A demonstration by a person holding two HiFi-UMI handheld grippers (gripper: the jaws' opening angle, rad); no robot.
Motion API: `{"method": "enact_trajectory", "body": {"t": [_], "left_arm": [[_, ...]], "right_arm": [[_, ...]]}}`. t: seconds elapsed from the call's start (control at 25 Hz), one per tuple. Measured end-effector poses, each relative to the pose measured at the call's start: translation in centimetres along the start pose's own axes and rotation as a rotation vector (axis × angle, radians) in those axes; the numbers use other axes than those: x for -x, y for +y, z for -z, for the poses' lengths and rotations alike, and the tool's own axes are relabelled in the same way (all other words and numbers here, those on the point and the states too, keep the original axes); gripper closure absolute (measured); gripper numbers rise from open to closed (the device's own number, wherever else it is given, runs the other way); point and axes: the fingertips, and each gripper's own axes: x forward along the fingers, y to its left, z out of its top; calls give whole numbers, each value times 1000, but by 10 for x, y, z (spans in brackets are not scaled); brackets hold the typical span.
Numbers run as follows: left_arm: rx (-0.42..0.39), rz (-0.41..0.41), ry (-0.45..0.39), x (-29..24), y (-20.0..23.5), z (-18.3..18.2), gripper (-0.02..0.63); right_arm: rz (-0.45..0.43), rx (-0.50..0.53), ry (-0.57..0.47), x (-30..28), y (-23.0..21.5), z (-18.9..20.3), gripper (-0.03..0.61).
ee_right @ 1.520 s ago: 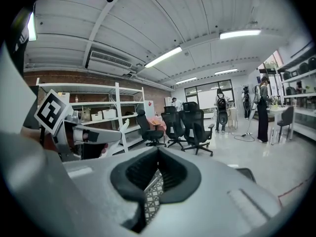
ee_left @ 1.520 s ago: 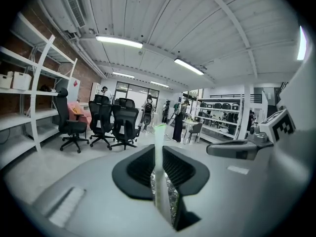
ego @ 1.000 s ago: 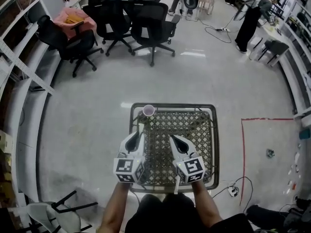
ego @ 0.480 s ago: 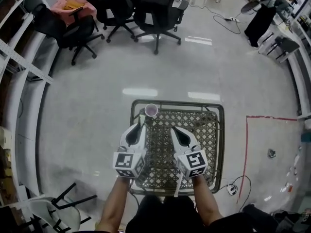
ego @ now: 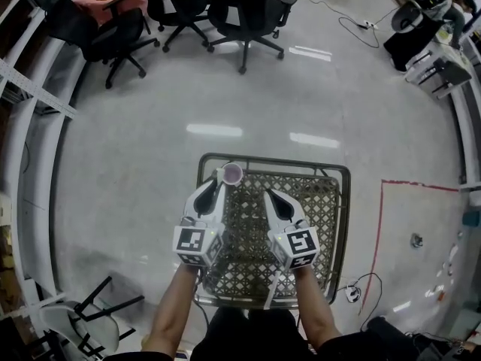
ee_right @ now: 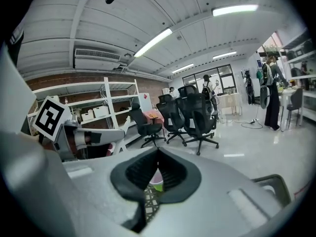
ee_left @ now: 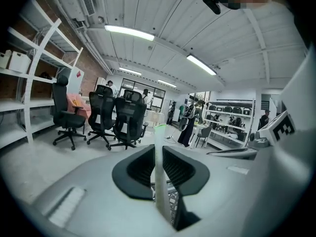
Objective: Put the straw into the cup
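A small pink cup [ego: 231, 174] stands at the far left corner of a metal lattice table [ego: 316, 201]. My left gripper [ego: 211, 192] hovers just short of the cup and a little to its left. In the left gripper view that gripper [ee_left: 159, 157] is shut on a pale straw [ee_left: 159, 177] with a green tip, which stands upright between the pads. My right gripper [ego: 270, 196] hangs over the middle of the table, beside the left one. Its jaws [ee_right: 158, 154] meet at the tips with nothing held, and a bit of the cup [ee_right: 154, 177] shows beyond them.
Black office chairs [ego: 248, 10] stand on the grey floor beyond the table. White shelving [ego: 30, 89] lines the left side and a tipped chair [ego: 83, 318] lies at the lower left. Red tape [ego: 379, 224] and a cable [ego: 361, 288] mark the floor at the right.
Both grippers have moved forward and down over the table toward its far edge. The left one with the straw now sits much closer to the cup.
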Motion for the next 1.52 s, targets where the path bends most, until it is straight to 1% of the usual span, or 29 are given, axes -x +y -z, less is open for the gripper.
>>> {"method": "enact_trajectory", "body": {"t": [0.16, 0.52, 0.68, 0.88, 1.04, 1.52], "left_arm": [[6, 14, 3, -19, 7, 10, 558], [34, -9, -6, -63, 27, 20, 558], [22, -4, -10, -80, 35, 31, 558], [36, -7, -4, -97, 41, 41, 558], [43, -4, -5, -108, 46, 48, 558], [76, -46, -7, -122, 65, 45, 558]], "right_arm": [[0, -6, 2, -21, -10, 6, 575], [-6, -29, 12, -65, -38, 17, 575], [-5, -40, 17, -78, -47, 24, 575], [8, -60, 26, -89, -59, 34, 575], [8, -70, 34, -99, -64, 38, 575], [10, -93, 38, -118, -67, 46, 575]]}}
